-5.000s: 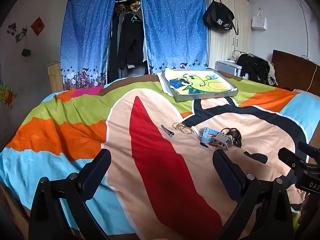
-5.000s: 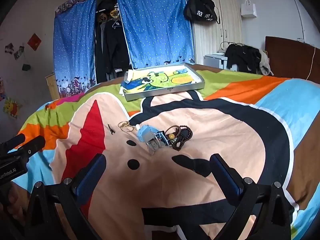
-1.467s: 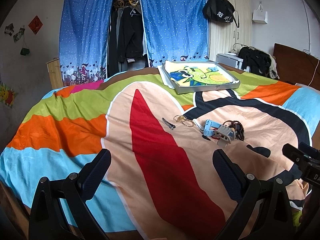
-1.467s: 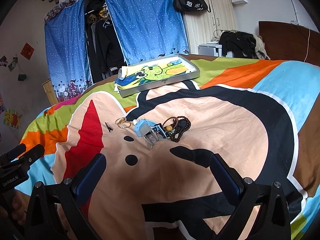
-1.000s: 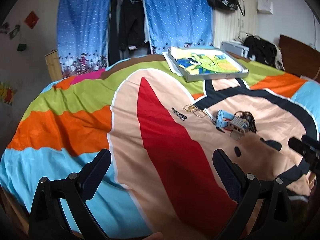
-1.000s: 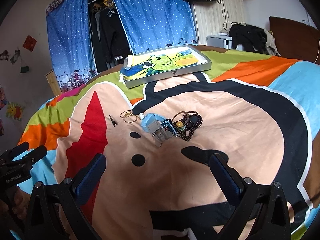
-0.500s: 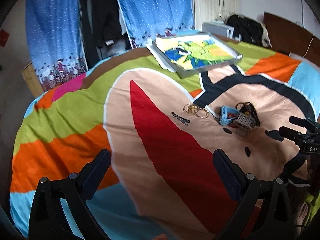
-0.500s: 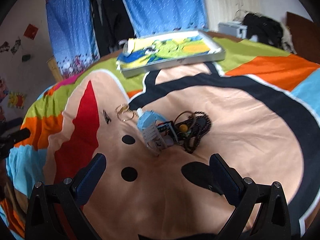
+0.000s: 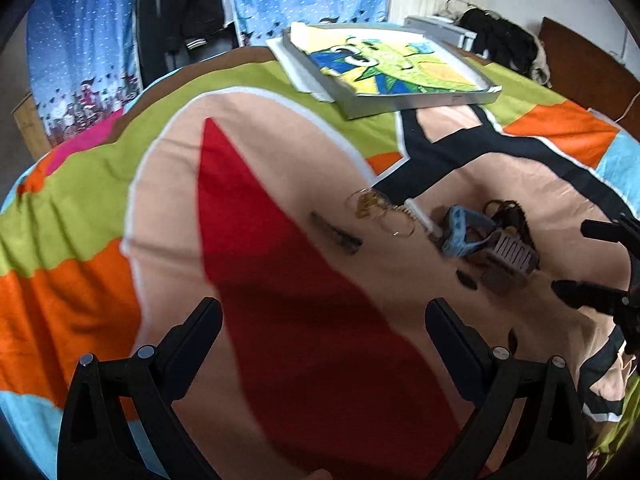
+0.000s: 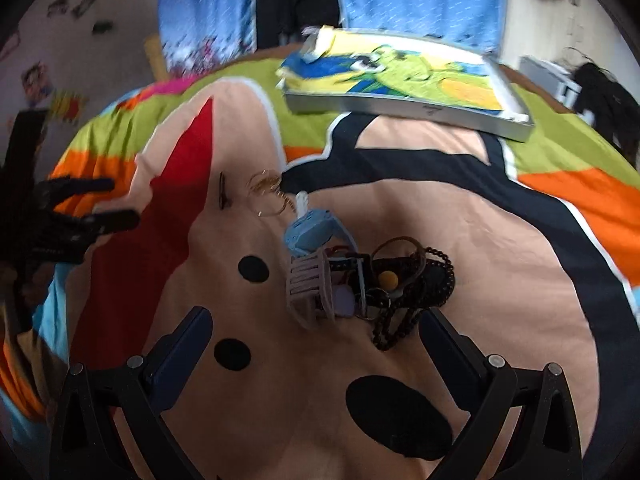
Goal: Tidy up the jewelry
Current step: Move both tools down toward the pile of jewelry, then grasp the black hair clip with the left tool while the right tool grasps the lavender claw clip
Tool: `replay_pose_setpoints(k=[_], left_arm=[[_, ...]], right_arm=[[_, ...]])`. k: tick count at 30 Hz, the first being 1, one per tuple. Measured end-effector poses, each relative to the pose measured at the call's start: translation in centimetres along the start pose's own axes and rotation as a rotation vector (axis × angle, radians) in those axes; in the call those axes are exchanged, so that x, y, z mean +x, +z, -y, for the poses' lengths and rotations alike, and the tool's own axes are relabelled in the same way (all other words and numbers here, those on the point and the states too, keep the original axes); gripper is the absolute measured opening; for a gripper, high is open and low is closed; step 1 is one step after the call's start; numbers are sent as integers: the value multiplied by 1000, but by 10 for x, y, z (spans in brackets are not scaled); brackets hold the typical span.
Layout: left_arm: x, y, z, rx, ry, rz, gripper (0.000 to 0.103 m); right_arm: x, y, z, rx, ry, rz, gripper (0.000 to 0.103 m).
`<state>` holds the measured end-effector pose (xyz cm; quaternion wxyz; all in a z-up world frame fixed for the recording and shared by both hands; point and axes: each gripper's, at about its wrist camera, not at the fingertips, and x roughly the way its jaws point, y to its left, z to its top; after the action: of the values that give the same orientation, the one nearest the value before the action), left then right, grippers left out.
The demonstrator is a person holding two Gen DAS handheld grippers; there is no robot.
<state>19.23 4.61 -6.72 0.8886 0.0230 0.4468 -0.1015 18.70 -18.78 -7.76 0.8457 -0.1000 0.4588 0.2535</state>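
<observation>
A soft cotton bedspread (image 10: 460, 216), printed in flat blocks of peach, red, black, orange and green, carries a small cluster of jewelry near its middle. A small slatted basket (image 10: 310, 280) of pale mauve plastic lies tipped on its side, its ribs showing, touching a sky-blue moulded plastic piece (image 10: 314, 230) just behind it. Against the basket's right side sits a tangle of dark round-bead strands (image 10: 416, 300), with brown loops and 1 small yellow bead (image 10: 388, 279) among them. Toward the bedspread's far edge from the blue piece lie thin gold wire hoops (image 10: 268, 192), and beside them a slim dark hair clip (image 10: 222, 196) rests at the border of the red patch. A shallow grey-rimmed rectangular tray (image 10: 404, 114), holding a bright green-and-yellow cartoon print, sits by the far edge. The right gripper (image 10: 310, 350) hangs just short of the basket, its 2 padded blue-black fingers spread wide and empty. The left gripper (image 9: 322, 338) hovers over the red patch, likewise parted and holding nothing.
</observation>
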Motion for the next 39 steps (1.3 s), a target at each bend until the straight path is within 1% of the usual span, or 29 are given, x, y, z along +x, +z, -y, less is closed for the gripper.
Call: replay_pose_setpoints(k=[3,5,7,9,12,14,15,16,18,19,20,21,22,23,25,27,28,30,32,33,35,36,37,38,39], left_arm=[[10,5,2,11,-30,25,99],[20,10,3,1,-52,14,99],[27,15,3,-14,-72,14,99],[36,20,1,-39,-83,17,99],[51,26,-2,-84,-81,2,95],[59,30,-3,-97,-87,-17,90],[62,30,-3,-97,-84,-22,88],[66,32,-3,-93,-84,-26,84],[73,32,-1,-83,-83,-33,77],[79,32,0,-80,-79,-44,72],[84,32,2,-82,-76,-54,65],[89,32,2,-89,-76,-68,62],[95,31,1,-103,-79,-93,57],[98,31,0,-111,-79,-104,55],[104,32,-3,-128,-70,-115,54],[105,32,-6,-144,-70,-119,54],[107,34,-9,-157,-71,-120,54],[109,34,-11,-175,-70,-121,53],[112,37,-15,-200,-55,-128,46],[113,37,-17,-213,-47,-133,45],[114,38,-20,-231,-33,-139,37],[114,38,-21,-238,-24,-141,35],[114,38,-22,-243,-20,-141,30],[113,38,-23,-247,-16,-140,23],[113,37,-24,-246,-12,-141,19]], right_arm=[[8,8,3,-18,40,-77,103],[16,10,3,-23,59,-117,103],[25,9,2,-42,62,-145,103],[34,8,1,-57,65,-150,103],[46,5,4,-58,77,-122,103],[51,4,8,-49,76,-95,103],[54,4,10,-43,69,-86,100],[57,5,12,-29,57,-61,98],[57,7,16,7,41,-20,88],[58,8,19,39,41,-4,86],[58,9,20,59,55,2,84],[59,10,21,63,70,5,83],[59,10,20,48,78,14,82],[57,10,17,29,79,24,80],[58,10,15,7,88,35,77],[60,9,14,3,92,33,71],[61,8,14,-3,89,30,69],[63,5,13,-17,76,25,62],[66,2,10,-36,64,19,55],[67,0,9,-45,60,16,52],[66,-2,7,-63,45,19,51],[66,-1,7,-75,32,27,51],[65,-1,6,-86,24,35,50],[65,-1,4,-96,18,41,49],[65,-1,4,-105,13,46,46]])
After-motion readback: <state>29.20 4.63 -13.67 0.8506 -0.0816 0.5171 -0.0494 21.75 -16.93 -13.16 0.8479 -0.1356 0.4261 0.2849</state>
